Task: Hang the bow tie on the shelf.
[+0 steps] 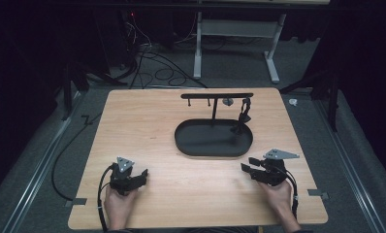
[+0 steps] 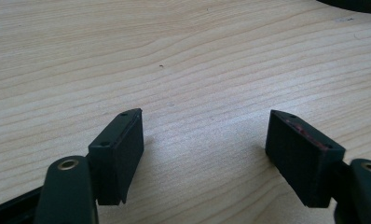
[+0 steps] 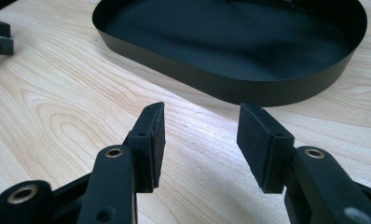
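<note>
— High view first: where do the two hand-held grippers sit on the light wooden table [image 1: 133,111]?

— Both at the near edge. The left black two-jaw gripper [image 1: 141,175] is held in the person's left hand [image 1: 117,204] at the near left, its grey three-cornered plate on top. The right black two-jaw gripper [image 1: 251,163] is in the right hand [image 1: 278,196] at the near right, pointing toward the left and slightly away.

— Are they holding anything?

— No. In the left gripper view the left gripper's [image 2: 204,140] jaws stand wide apart over bare wood, nothing between them. In the right gripper view the right gripper's [image 3: 200,135] jaws are also parted, less widely, with only table grain in the gap.

— And the black oval metal tray [image 1: 184,145]?

— It lies in the middle of the table, beyond both grippers. It is nearer the right gripper, just ahead of it and to its left; from the left gripper it is well apart, off to the right and farther away. In the right gripper view the tray's wall [image 3: 249,91] curves just past the jaw tips, not touching them.

— Anything on the tray?

— A thin black T-shaped stand [image 1: 214,104] rises from its far side, and a small dark item [image 1: 244,112] hangs from the right end of the bar; too small to tell what it is
</note>
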A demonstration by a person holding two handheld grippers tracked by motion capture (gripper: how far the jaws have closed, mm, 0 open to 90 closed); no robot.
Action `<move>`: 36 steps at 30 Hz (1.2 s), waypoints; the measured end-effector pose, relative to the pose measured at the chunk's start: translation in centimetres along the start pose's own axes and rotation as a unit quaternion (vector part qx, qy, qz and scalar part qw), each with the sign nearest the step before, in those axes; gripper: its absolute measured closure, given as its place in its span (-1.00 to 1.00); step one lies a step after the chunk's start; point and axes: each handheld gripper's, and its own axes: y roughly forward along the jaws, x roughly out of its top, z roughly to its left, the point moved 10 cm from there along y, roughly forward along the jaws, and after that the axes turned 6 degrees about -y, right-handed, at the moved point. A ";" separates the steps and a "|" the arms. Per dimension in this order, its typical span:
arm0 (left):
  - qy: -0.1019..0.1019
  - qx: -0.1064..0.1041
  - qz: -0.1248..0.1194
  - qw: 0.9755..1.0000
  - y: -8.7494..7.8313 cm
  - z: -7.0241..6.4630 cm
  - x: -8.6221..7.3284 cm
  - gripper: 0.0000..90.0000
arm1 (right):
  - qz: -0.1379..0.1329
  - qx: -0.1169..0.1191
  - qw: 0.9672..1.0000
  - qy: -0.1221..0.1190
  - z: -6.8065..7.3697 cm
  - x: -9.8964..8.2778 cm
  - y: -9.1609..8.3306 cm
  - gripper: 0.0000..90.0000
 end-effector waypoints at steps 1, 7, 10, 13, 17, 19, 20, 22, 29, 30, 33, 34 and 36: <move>0.000 0.000 0.000 1.000 0.0 0.0 0.0 -0.37 | 0.002 -0.002 1.000 -0.002 0.0 0.0 0.1 0.19; 0.000 0.000 0.000 1.000 0.0 0.0 0.0 -0.37 | 0.013 -0.009 1.000 -0.014 0.1 -0.2 0.8 0.20; 0.000 0.000 0.001 1.000 0.0 0.0 0.0 -0.37 | 0.018 -0.011 1.000 -0.014 0.1 -0.4 1.1 0.20; -0.001 0.000 0.000 1.000 0.0 0.0 0.0 -0.37 | 0.023 -0.014 1.000 -0.013 0.0 -0.6 1.3 0.20; -0.001 0.000 0.000 1.000 0.0 0.0 0.0 -0.37 | 0.026 -0.018 0.999 -0.011 -0.1 -0.9 1.6 0.20; -0.001 0.000 0.000 1.000 0.0 0.0 0.0 -0.37 | 0.030 -0.020 0.999 -0.011 -0.1 -1.0 1.7 0.20; -0.001 0.000 0.000 1.000 0.0 0.0 0.0 -0.37 | 0.029 -0.021 0.999 -0.011 -0.1 -1.0 1.8 0.20; 0.000 0.000 0.001 1.000 0.0 0.0 0.0 -0.37 | 0.031 -0.024 0.999 -0.014 -0.1 -1.1 2.0 0.20; -0.001 0.000 0.000 1.000 0.0 0.0 0.0 -0.37 | 0.041 -0.036 0.998 -0.024 -0.1 -1.5 2.5 0.20; -0.001 0.000 0.000 1.000 0.0 0.0 0.0 -0.37 | 0.042 -0.036 0.998 -0.025 -0.1 -1.6 2.6 0.20; 0.000 0.000 0.001 1.000 0.0 0.0 0.0 -0.37 | 0.045 -0.042 0.998 -0.030 -0.1 -1.7 2.7 0.18; 0.000 0.000 0.001 1.000 0.0 0.0 0.0 -0.37 | 0.046 -0.044 0.998 -0.031 -0.1 -1.7 2.8 0.18; 0.000 0.000 0.001 1.000 0.0 0.0 0.0 -0.37 | 0.048 -0.045 0.997 -0.033 -0.1 -1.8 2.8 0.17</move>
